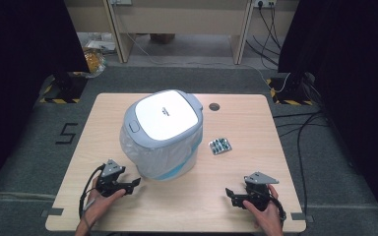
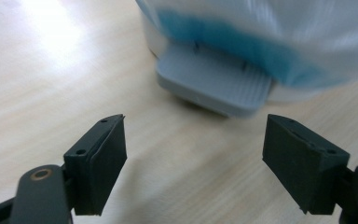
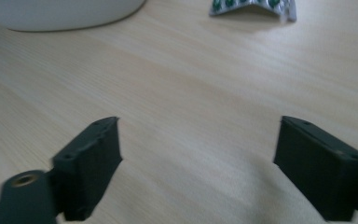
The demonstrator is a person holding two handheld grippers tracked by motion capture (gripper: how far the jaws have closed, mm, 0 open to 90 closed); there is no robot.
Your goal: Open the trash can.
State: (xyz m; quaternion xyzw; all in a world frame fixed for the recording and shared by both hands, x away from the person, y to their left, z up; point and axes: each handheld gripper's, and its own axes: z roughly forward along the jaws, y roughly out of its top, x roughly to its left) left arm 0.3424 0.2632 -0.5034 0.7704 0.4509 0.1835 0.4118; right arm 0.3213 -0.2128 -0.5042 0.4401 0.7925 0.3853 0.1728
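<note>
Two released claws, left claw [image 1: 133, 184] and right claw [image 1: 230, 193], face one lidded bin [image 1: 163, 132] and seemingly one blister pack [image 1: 220, 146].

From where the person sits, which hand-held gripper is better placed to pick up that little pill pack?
Right. The right hand-held gripper is open on the blister pack's side of the table, bare wood between them. The left hand-held gripper sits beyond the pedal bin.

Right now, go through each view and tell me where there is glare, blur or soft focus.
High view: the bin lid is blown out white by overhead light, while the blister pack stays legible. Left gripper view: a bright patch glares on the table, and the bin liner is smeared with blur. Right gripper view: the near jaws are soft, and the table grain is sharper.
</note>
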